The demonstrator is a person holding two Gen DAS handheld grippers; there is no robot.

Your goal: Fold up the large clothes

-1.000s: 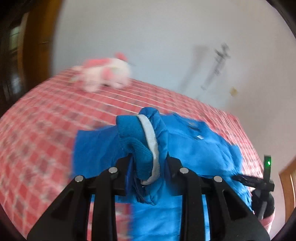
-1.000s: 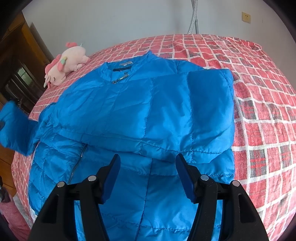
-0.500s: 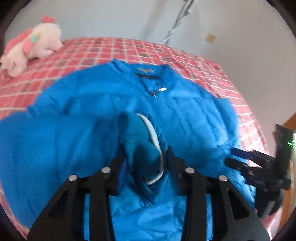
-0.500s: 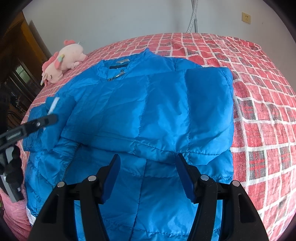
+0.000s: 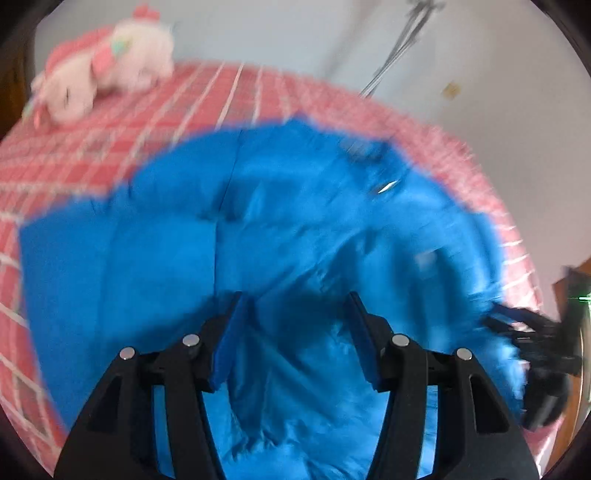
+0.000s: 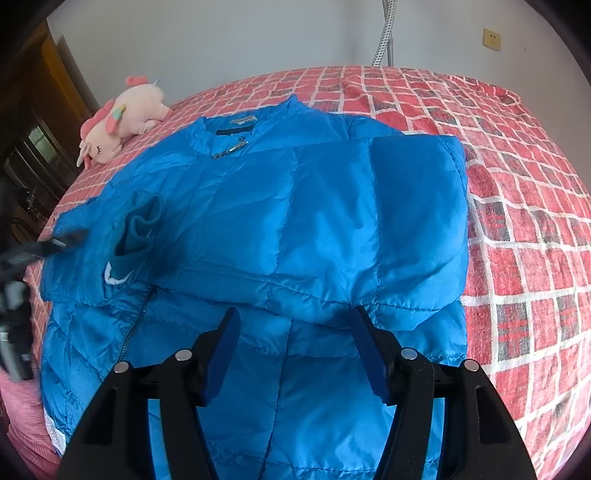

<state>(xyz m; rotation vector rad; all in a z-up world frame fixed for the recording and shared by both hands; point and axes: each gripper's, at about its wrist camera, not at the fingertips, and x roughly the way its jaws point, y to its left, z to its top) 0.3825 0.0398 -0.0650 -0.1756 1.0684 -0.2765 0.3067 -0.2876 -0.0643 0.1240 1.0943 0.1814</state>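
Note:
A blue puffer jacket [image 6: 295, 229] lies front-up on the red checked bed, collar at the far end. Both sleeves are folded in across the chest; the left sleeve's cuff [image 6: 136, 236] rests on the jacket's left side. My left gripper [image 5: 295, 314] is open and empty just above the jacket [image 5: 258, 240]; this view is blurred. It also shows at the left edge of the right wrist view [image 6: 44, 243]. My right gripper [image 6: 295, 332] is open and empty over the jacket's lower half, and shows in the left wrist view [image 5: 532, 332].
A pink plush toy [image 6: 122, 122] lies on the bed [image 6: 517, 221] beyond the jacket's left shoulder. A dark wooden cabinet [image 6: 33, 140] stands left of the bed. A white wall with a pole [image 6: 384, 33] and a socket [image 6: 491, 38] is behind.
My left gripper carried the left sleeve cuff in over the jacket, opened and let it go there. The right gripper stayed open and barely moved.

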